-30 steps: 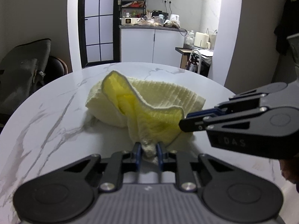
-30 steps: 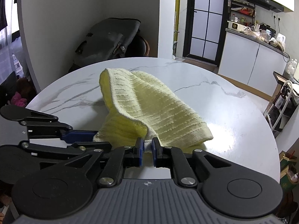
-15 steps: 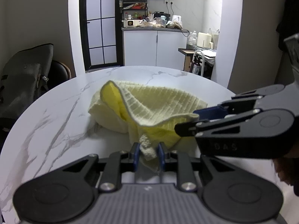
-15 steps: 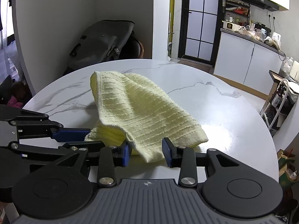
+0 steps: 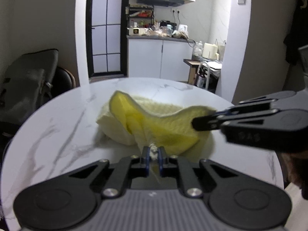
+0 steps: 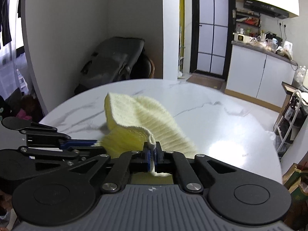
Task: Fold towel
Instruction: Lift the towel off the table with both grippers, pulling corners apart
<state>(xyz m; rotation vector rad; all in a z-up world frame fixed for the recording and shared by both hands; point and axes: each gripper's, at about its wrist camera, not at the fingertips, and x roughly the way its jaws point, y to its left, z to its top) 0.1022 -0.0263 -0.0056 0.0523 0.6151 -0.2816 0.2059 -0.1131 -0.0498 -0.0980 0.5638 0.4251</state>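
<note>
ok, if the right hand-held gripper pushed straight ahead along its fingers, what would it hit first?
The right hand-held gripper is already shut on an edge of the pale yellow ribbed towel. Going straight on, it would likely push into the towel's raised bulk, then the white marble-look round table beyond. Depth is hard to judge.

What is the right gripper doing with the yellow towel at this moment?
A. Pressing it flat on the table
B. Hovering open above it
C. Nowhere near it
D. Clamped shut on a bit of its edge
D: in the right wrist view the right gripper has just closed, pinching the yellow towel edge between its pads.
</note>
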